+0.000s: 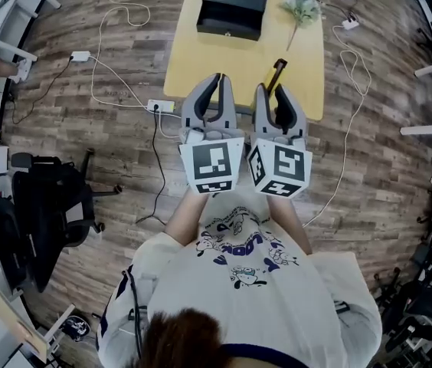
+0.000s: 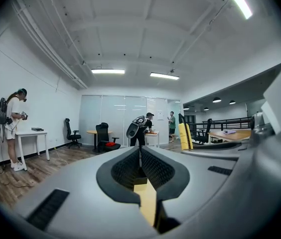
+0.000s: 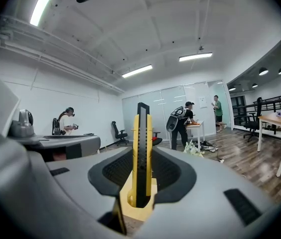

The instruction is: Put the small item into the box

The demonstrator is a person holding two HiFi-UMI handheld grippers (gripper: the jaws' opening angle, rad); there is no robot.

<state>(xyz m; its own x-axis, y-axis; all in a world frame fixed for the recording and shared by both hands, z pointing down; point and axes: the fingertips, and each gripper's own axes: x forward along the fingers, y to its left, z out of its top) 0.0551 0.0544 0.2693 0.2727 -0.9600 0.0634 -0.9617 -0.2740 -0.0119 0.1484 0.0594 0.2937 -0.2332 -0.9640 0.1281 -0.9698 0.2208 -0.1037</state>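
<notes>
Right jaws: the right gripper (image 3: 143, 172) was clamped on a yellow utility knife (image 3: 142, 148), one pad on each flat side – the jaws stood fairly wide because of the knife's body.
Knife: it was upright between the pads with its black slider strip towards the camera. Its tip ran past the jaw tips toward 12 o'clock and its butt sat low in the throat of the jaws.
Left jaws: the left gripper (image 2: 140, 166) was closed, its ribbed pads meeting along a thin line with nothing between them.
Grippers together: in the head view the two were held side by side, just apart, both pointing toward 12 o'clock, with the left one at 9 o'clock of the right.
Knife over table: seen from above, the knife's tip lay over the near edge of the small yellow table (image 1: 201, 60), which it did not touch.
Box: a black box (image 1: 232, 8) sat at the table's far edge, toward 11 o'clock from the knife and well apart from it. Whether its lid was open could not be told.
Flower: an artificial flower sprig (image 1: 302, 6) lay at 1 o'clock of the knife, near the table's far right corner.
Floor: a white power strip (image 1: 161, 106) lay on the wood planks at 9 o'clock of the left gripper – its cables trailed away from it.
Chair: a black office chair (image 1: 55, 198) stood at 8 o'clock, well apart from the table.
</notes>
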